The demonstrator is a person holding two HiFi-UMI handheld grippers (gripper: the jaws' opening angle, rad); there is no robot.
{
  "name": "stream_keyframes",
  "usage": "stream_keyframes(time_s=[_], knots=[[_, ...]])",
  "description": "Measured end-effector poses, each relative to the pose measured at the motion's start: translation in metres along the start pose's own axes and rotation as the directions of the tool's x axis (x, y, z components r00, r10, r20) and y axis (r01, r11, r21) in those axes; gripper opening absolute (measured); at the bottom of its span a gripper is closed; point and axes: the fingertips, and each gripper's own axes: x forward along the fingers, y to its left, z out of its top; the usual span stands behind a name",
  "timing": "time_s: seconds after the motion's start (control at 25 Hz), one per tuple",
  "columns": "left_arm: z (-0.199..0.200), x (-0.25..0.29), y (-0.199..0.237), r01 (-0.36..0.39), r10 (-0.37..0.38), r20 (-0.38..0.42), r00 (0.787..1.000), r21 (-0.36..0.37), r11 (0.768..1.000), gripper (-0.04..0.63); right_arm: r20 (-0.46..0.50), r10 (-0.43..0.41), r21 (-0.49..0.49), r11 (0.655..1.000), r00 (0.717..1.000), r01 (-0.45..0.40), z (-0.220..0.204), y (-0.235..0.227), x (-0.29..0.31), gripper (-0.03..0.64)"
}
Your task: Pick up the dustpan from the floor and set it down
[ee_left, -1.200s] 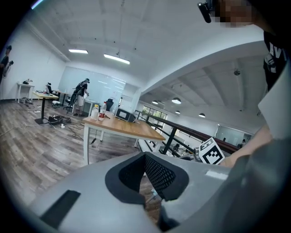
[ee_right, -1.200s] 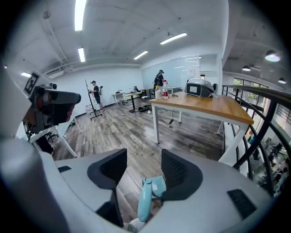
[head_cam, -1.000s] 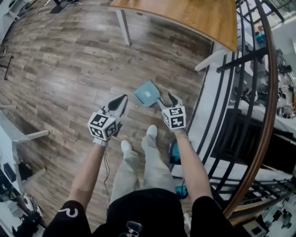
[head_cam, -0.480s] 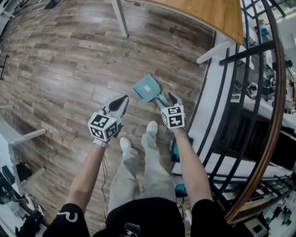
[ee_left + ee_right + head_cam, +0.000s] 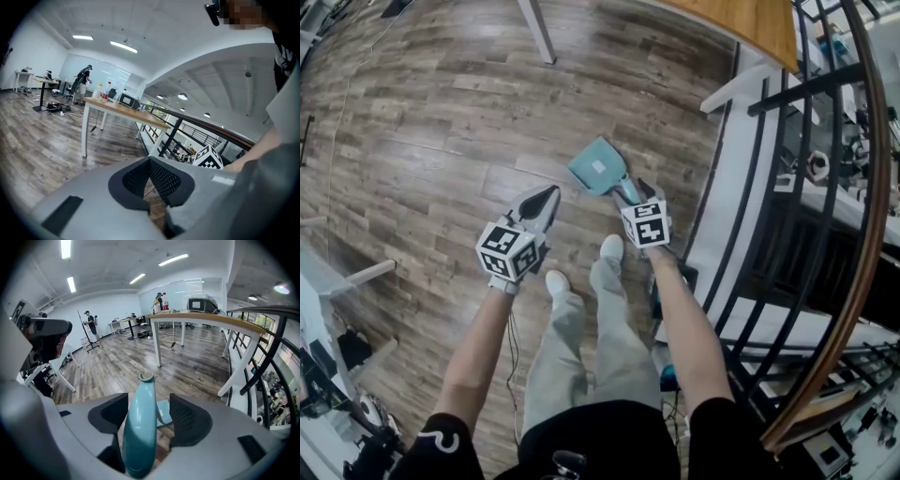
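Observation:
The teal dustpan [image 5: 597, 167] lies on the wood floor just ahead of the person's feet, its pan pointing away. Its handle [image 5: 140, 423] rises between the jaws of my right gripper [image 5: 634, 193]. Those jaws have just been opening. In the right gripper view the handle leans near the left pad, with a clear gap to the right pad [image 5: 187, 416]. My left gripper [image 5: 546, 199] hovers to the left of the dustpan, well apart from it. Its fingertips meet in a point with nothing between them [image 5: 149, 161].
A wooden-topped table [image 5: 741, 23] on white legs [image 5: 536, 33] stands beyond the dustpan. A black railing [image 5: 787, 187] over a white ledge runs close on the right. The person's white shoes [image 5: 609, 248] are just behind the grippers. A white desk edge [image 5: 356, 277] juts in at left.
Both grippers have sunk toward the floor. The dustpan's handle stays between the right jaws, which stand a little wider. The left gripper stays shut.

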Motion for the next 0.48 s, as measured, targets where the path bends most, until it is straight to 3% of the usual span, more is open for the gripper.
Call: stream_keyframes(time_s=[0.36,0.48], knots=[[-0.01,0.006,0.009,-0.018,0.018,0.003,1.0,-0.018,1.0,-0.002,-0.026,-0.011,-0.019,1.0,1.0,0.01,0.003,-0.001,0.02,0.265],[-0.013,0.005,0.015,-0.029,0.029,0.004,1.0,-0.03,0.999,-0.002,-0.044,-0.019,-0.013,1.0,0.999,0.018,0.005,0.0,0.026,0.234]])
